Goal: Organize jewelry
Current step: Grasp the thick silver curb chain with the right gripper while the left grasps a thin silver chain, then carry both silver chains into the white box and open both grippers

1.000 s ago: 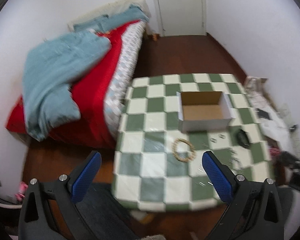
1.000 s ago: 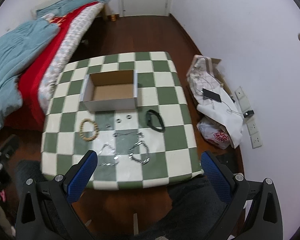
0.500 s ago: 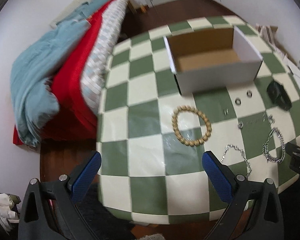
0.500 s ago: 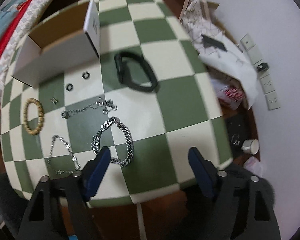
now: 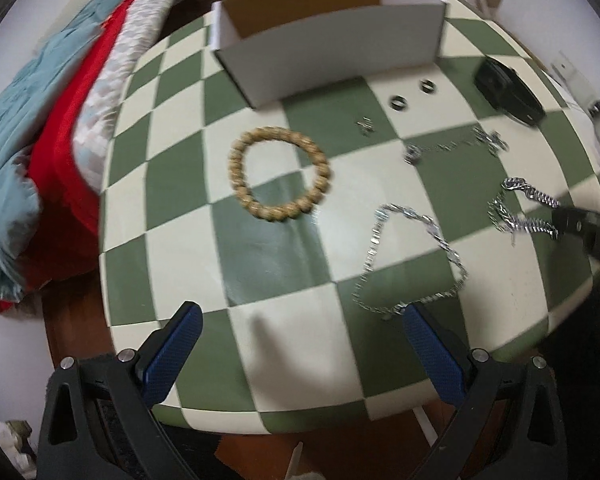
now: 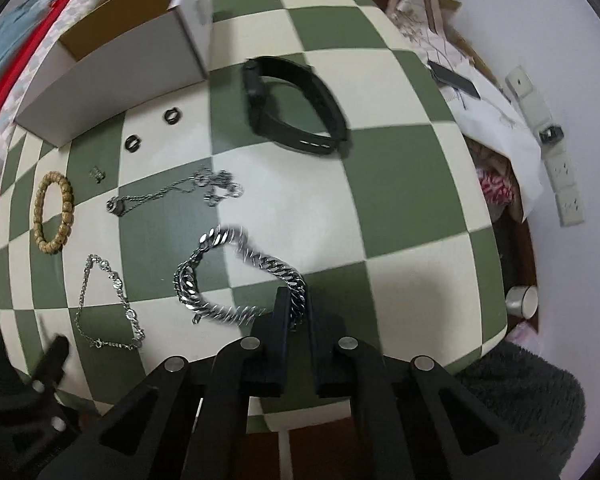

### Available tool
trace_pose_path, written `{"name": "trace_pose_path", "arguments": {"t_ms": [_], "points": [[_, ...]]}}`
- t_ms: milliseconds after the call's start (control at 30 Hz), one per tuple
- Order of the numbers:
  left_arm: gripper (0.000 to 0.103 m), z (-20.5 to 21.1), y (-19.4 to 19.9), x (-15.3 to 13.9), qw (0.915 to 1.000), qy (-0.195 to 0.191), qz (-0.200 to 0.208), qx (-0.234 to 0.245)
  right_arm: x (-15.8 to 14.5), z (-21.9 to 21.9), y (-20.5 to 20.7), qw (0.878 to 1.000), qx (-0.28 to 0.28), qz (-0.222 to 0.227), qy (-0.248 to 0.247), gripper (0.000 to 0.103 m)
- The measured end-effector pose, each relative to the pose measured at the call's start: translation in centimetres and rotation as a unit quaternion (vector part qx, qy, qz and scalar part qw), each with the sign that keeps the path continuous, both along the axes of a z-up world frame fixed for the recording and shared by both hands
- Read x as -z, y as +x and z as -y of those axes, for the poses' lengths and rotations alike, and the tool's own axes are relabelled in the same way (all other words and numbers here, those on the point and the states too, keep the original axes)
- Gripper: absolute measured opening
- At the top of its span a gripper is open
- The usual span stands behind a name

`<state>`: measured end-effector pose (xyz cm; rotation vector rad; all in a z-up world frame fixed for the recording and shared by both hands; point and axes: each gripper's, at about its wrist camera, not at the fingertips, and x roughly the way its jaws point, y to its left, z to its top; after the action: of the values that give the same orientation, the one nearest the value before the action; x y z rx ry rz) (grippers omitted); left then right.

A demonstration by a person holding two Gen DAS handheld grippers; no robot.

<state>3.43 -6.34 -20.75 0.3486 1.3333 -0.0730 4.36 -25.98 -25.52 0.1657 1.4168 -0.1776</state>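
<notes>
Jewelry lies on a green-and-cream checkered table (image 5: 260,248). My right gripper (image 6: 298,308) is shut on the near side of a chunky silver chain bracelet (image 6: 204,254); the same bracelet shows at the right of the left wrist view (image 5: 516,212). My left gripper (image 5: 300,332) is open and empty, low over the table's front edge, with a thin silver chain (image 5: 412,256) by its right finger. A wooden bead bracelet (image 5: 278,174) lies ahead of it. An open white cardboard box (image 5: 328,40) stands at the back.
A black wristband (image 6: 296,108), two small dark rings (image 6: 152,130) and a thin necklace (image 6: 176,194) lie between the box and the chains. A bed with red and blue covers (image 5: 40,120) is left of the table. Bags and wall sockets (image 6: 500,112) are at right.
Both grippers have dropped from high above down close to the table. My right gripper's jaws have closed onto the chunky silver bracelet. My left gripper stays open.
</notes>
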Motion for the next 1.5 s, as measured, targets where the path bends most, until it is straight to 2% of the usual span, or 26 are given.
{"name": "trace_pose_path", "arguments": {"t_ms": [167,300,433,467,500,533,567,600,633,733,900,1067,1267,1500], "points": [[0.101,2.2,-0.5,0.8,0.9995,-0.001,-0.002,0.033,-0.1,2.1,-0.8,1.0,0.025,-0.004,0.014,0.008],[0.086,3.8,-0.3,1.9,0.9979,-0.007,-0.017,0.062,-0.1,2.7,-1.3,0.999,0.033,-0.004,0.023,0.008],[0.079,4.8,-0.5,1.9,0.9962,-0.031,-0.014,0.081,0.0,3.0,-1.4,0.999,0.034,-0.003,0.025,0.008],[0.072,4.9,-0.5,1.9,0.9954,-0.044,-0.015,0.083,0.0,3.0,-1.4,0.999,0.034,-0.003,0.024,0.008],[0.058,5.0,-0.5,1.8,0.9946,-0.057,-0.017,0.085,0.1,3.1,-1.4,0.999,0.034,-0.003,0.024,0.008],[0.05,5.0,-0.4,1.8,0.9929,-0.078,-0.024,0.086,0.3,3.5,-1.1,0.999,0.033,-0.002,0.024,0.008],[0.031,4.9,-0.4,1.7,0.9905,-0.101,-0.033,0.087,0.4,3.6,-1.1,0.999,0.034,-0.002,0.023,0.009],[0.015,5.0,-0.4,1.6,0.9906,-0.1,-0.029,0.089,0.3,3.6,-1.1,0.999,0.034,-0.001,0.024,0.009],[0.005,5.1,-0.3,1.5,0.9902,-0.102,-0.031,0.09,0.3,3.4,-1.0,0.999,0.035,-0.001,0.024,0.009],[0.003,4.2,0.2,1.4,0.9901,-0.116,-0.042,0.066,0.3,3.5,-1.0,0.999,0.041,0.001,0.033,0.009],[0.003,0.8,1.4,0.2,0.9913,-0.127,-0.027,0.018,-0.6,3.5,-1.2,0.998,0.044,0.017,0.043,0.008],[0.003,-2.6,2.1,-2.8,0.9893,-0.145,0.001,-0.017,-1.9,3.5,-1.1,0.997,0.045,0.033,0.055,0.008],[0.003,-3.7,2.7,-5.8,0.9867,-0.158,0.032,-0.021,-4.1,2.8,-0.8,0.994,0.038,0.059,0.08,0.008],[0.003,-2.4,4.9,-9.3,0.982,-0.176,0.064,-0.021,-7.7,1.6,0.1,0.991,0.014,0.088,0.103,0.008]]}}
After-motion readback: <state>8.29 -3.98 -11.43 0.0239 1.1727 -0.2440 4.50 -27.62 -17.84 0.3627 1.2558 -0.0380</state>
